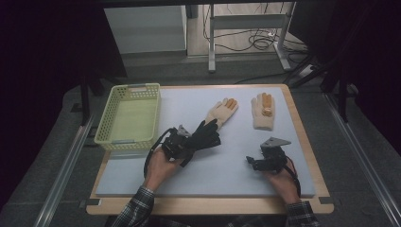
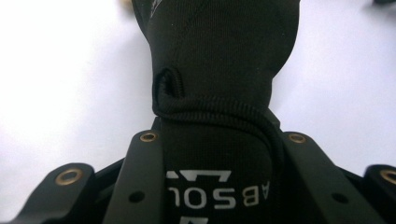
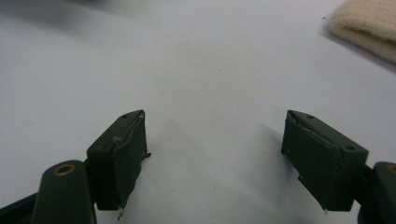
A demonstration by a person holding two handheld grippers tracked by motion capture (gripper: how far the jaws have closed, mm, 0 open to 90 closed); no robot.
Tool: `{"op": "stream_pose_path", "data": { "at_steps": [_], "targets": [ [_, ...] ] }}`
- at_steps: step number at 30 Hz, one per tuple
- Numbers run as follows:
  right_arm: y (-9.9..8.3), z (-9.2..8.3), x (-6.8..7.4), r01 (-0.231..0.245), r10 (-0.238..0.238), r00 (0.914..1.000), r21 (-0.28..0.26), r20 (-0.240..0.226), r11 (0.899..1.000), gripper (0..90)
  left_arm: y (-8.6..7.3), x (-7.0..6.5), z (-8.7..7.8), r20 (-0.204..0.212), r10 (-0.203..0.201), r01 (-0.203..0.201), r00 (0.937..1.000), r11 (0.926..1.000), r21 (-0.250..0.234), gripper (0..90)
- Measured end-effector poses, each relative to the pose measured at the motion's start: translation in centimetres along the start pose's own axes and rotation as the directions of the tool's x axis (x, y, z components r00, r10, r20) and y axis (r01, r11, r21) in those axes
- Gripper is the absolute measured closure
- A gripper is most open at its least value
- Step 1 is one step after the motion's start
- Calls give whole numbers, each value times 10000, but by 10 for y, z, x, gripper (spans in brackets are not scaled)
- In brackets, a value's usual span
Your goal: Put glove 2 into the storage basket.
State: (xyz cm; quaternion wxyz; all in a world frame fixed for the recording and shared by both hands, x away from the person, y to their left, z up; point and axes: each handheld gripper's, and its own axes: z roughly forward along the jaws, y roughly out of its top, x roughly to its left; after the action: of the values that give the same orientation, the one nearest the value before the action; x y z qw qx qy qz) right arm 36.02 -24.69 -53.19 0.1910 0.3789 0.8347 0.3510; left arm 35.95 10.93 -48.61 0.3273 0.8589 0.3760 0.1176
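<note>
1. Left claw (image 1: 182, 143) is clamped on one black knit glove (image 1: 204, 135), ribbed cuff between its jaws, above the surface (image 1: 213, 175).
2. Right claw (image 3: 212, 154) stands apart, bare.
3. Two cream fuzzy gloves (image 1: 263, 111) lie flat.
4. One yellow lattice basket (image 1: 128, 118).

A lab-like recording room: a table (image 1: 302, 142) with a grey mat (image 1: 227, 161) stands amid dark curtains (image 1: 42, 71), loose floor cables (image 1: 255, 40) and a metal frame (image 1: 246, 21).
</note>
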Motion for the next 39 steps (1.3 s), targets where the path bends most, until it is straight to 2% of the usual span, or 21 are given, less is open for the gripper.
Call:
{"op": "stream_pose_path", "data": {
  "at_steps": [6,13,17,21,25,27,28,29,30,32,35,36,39],
  "targets": [
    [0,0,0,10,-10,10000,2,11,10000,218,13,6,-20,-366,-146,137,9992,9996,-240,661],
    [0,0,0,8,-8,10000,-3,20,10000,217,28,24,-38,-892,-554,521,9945,9979,-384,655],
    [0,0,0,11,-11,10000,-5,30,10000,216,34,37,-49,-1267,-832,774,9884,9958,-499,655],
    [0,0,0,5,-5,10000,-1,26,10000,216,38,54,-62,-1784,-1091,1008,9779,9934,-547,655],
    [0,0,0,19,-19,10000,-7,25,10000,216,38,74,-74,-2222,-1516,1401,9631,9879,-669,654],
    [0,0,0,19,-19,10000,-7,29,10000,216,36,84,-80,-2483,-1732,1612,9531,9846,-681,653],
    [0,0,0,19,-19,10000,-7,31,10000,216,34,91,-83,-2652,-1877,1752,9457,9820,-702,652],
    [0,0,0,18,-18,10000,-8,28,10000,216,33,96,-85,-2745,-1977,1853,9411,9801,-709,651],
    [0,0,0,16,-16,10000,-8,30,10000,216,31,104,-89,-2936,-2140,2009,9317,9768,-745,650],
    [0,0,0,6,-6,10000,-40,26,10000,216,27,113,-93,-3164,-2302,2153,9203,9731,-820,649],
    [0,0,0,6,-6,10000,-41,25,10000,215,19,130,-100,-3563,-2566,2374,8984,9665,-976,647],
    [0,0,0,9,-9,10000,-41,25,10000,216,16,133,-101,-3625,-2626,2426,8942,9649,-1005,645],
    [0,0,0,0,1,10000,-59,30,10000,215,8,147,-105,-3843,-2910,2682,8761,9567,-1129,642]
  ]
}}
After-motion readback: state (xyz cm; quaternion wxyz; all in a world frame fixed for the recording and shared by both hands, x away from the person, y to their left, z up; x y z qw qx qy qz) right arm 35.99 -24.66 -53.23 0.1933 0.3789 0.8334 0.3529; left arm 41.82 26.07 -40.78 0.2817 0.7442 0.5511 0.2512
